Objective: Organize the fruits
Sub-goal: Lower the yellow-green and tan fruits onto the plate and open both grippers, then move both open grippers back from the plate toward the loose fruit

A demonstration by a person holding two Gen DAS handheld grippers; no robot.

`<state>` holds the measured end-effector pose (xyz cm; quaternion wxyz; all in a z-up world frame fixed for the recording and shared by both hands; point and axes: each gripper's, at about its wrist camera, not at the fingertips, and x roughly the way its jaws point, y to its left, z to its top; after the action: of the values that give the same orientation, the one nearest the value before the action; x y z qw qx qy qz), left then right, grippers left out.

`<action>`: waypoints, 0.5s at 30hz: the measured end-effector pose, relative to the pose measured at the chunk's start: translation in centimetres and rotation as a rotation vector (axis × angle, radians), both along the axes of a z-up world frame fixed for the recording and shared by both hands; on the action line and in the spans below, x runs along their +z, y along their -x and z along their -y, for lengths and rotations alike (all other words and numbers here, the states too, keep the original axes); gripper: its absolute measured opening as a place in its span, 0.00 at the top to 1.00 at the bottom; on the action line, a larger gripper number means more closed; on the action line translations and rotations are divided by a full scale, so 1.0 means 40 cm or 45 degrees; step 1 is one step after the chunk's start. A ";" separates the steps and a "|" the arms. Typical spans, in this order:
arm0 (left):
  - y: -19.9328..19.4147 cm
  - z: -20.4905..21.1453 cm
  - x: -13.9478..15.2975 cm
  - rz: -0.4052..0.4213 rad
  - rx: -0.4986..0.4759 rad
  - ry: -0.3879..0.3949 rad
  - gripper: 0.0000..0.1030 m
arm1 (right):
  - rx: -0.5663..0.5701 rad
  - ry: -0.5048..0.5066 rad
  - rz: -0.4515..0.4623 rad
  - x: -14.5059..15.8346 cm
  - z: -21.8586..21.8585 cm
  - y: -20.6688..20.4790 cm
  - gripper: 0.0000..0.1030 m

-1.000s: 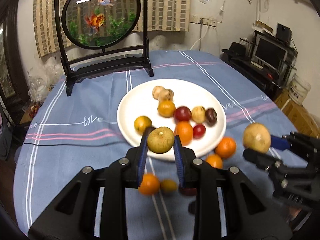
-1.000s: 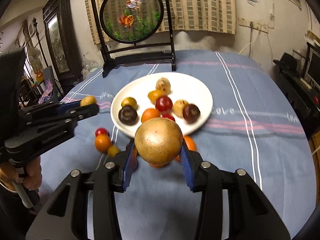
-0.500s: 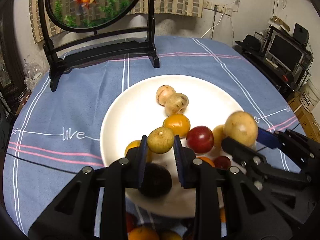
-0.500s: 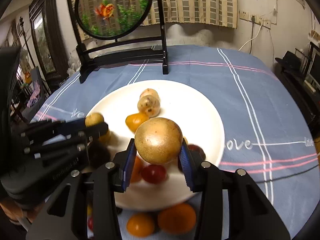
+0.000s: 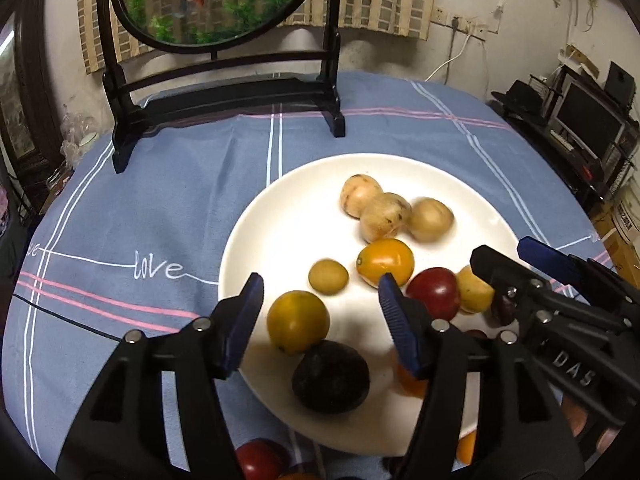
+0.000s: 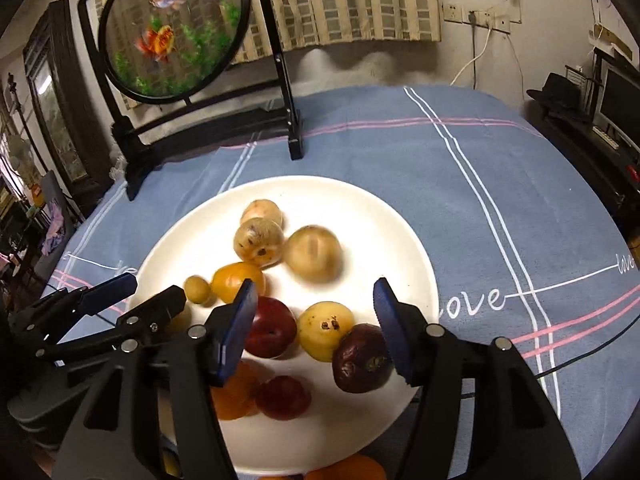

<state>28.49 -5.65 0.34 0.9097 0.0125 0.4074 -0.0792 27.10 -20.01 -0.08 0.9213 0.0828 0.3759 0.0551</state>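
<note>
Both claws hovered over the near edge of the white plate [image 5: 256, 240], jaws wide apart, holding nothing. Between the left claw [image 5: 320, 312] tips lay a yellow fruit [image 5: 298, 322] and a dark fruit [image 5: 330, 376]. The right claw [image 6: 314, 312] framed a red fruit [image 6: 270, 334]; only the left view showed another red fruit [image 5: 256, 458] off the plate. A goldfish screen [image 6: 172, 32] stood at the table's far edge.

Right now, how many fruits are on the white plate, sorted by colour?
On the white plate:
tan fruits: 3
yellow or orange fruits: 5
red fruits: 2
dark purple fruits: 2
Total: 12
</note>
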 end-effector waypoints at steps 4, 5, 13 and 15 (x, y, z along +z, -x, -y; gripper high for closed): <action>0.039 -0.012 0.027 0.039 0.001 -0.013 0.30 | 0.023 -0.028 0.009 0.013 0.011 0.043 0.40; 0.050 -0.017 0.034 0.041 0.001 -0.007 0.28 | 0.026 -0.027 0.012 0.017 0.016 0.061 0.39; 0.163 -0.060 0.064 0.101 0.020 0.007 0.11 | -0.008 -0.039 0.007 0.029 0.067 0.190 0.35; 0.194 -0.070 0.060 0.082 0.018 0.029 0.11 | -0.020 -0.045 0.010 0.027 0.082 0.227 0.34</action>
<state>20.73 -2.84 2.73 0.9229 0.0019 0.3772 -0.0767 18.02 -23.29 0.99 0.9216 0.1019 0.3705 0.0547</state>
